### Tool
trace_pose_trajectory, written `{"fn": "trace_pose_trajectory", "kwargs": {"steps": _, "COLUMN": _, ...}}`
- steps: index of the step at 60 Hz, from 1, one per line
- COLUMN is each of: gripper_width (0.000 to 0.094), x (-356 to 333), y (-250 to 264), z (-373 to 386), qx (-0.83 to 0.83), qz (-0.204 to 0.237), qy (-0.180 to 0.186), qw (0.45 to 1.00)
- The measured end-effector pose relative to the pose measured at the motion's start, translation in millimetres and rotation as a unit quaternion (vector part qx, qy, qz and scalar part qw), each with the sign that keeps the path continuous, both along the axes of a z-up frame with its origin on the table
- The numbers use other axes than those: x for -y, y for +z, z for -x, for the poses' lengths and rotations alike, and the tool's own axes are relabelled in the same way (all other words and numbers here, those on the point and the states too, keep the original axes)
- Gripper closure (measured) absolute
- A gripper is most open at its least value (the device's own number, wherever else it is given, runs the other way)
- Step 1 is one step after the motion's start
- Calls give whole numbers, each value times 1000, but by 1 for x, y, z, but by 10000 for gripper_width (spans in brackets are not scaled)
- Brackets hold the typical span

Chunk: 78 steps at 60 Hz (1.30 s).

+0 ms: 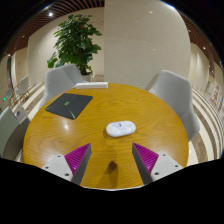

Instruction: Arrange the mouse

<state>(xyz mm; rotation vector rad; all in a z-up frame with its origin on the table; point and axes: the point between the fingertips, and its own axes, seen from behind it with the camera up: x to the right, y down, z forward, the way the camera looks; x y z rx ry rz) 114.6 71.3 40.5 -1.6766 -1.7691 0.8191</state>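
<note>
I see a white mouse [121, 128] on the orange-brown wooden table [95, 140], a dark grey laptop [68, 105] far left, magenta pads [76, 157], green plant [76, 40] beyond.

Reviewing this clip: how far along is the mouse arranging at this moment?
Nothing looks done yet. The white mouse lies untouched on the round wooden table, to the right of the dark mouse pad rather than on it. In hand: the tool is open and empty, short of the mouse. Left: reaching, grasping and placing the mouse.

One mouse [121, 128], two chairs [62, 80].
</note>
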Motion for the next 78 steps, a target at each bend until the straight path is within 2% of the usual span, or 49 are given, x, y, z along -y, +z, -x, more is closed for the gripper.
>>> {"fn": "trace_pose_trajectory", "kwargs": {"steps": 28, "gripper_width": 67, "x": -3, "y": -52, "z": 95, "qx": 11, "qz": 1, "qy": -28, "qw": 1000}}
{"fn": "trace_pose_trajectory", "kwargs": {"steps": 49, "gripper_width": 67, "x": 17, "y": -60, "z": 142, "qx": 12, "qz": -1, "qy": 4, "qw": 1000}}
{"fn": "trace_pose_trajectory", "kwargs": {"steps": 53, "gripper_width": 91, "x": 22, "y": -60, "z": 147, "qx": 11, "qz": -1, "qy": 12, "qw": 1000}}
{"fn": "trace_pose_trajectory", "kwargs": {"steps": 59, "gripper_width": 175, "x": 26, "y": -60, "z": 151, "qx": 11, "qz": -2, "qy": 20, "qw": 1000}}
{"fn": "trace_pose_trajectory", "kwargs": {"steps": 63, "gripper_width": 456, "x": 27, "y": -60, "z": 152, "qx": 13, "qz": -5, "qy": 22, "qw": 1000}}
{"fn": "trace_pose_trajectory", "kwargs": {"steps": 66, "gripper_width": 459, "x": 26, "y": -61, "z": 152, "qx": 16, "qz": -14, "qy": 20, "qw": 1000}}
{"fn": "trace_pose_trajectory", "kwargs": {"steps": 67, "gripper_width": 504, "x": 26, "y": -60, "z": 152, "qx": 16, "qz": -20, "qy": 22, "qw": 999}}
{"fn": "trace_pose_trajectory", "kwargs": {"steps": 71, "gripper_width": 551, "x": 28, "y": -56, "z": 153, "qx": 16, "qz": -34, "qy": 24, "qw": 999}}
{"fn": "trace_pose_trajectory", "kwargs": {"steps": 78, "gripper_width": 588, "x": 54, "y": -22, "z": 168, "qx": 5, "qz": -12, "qy": 20, "qw": 1000}}
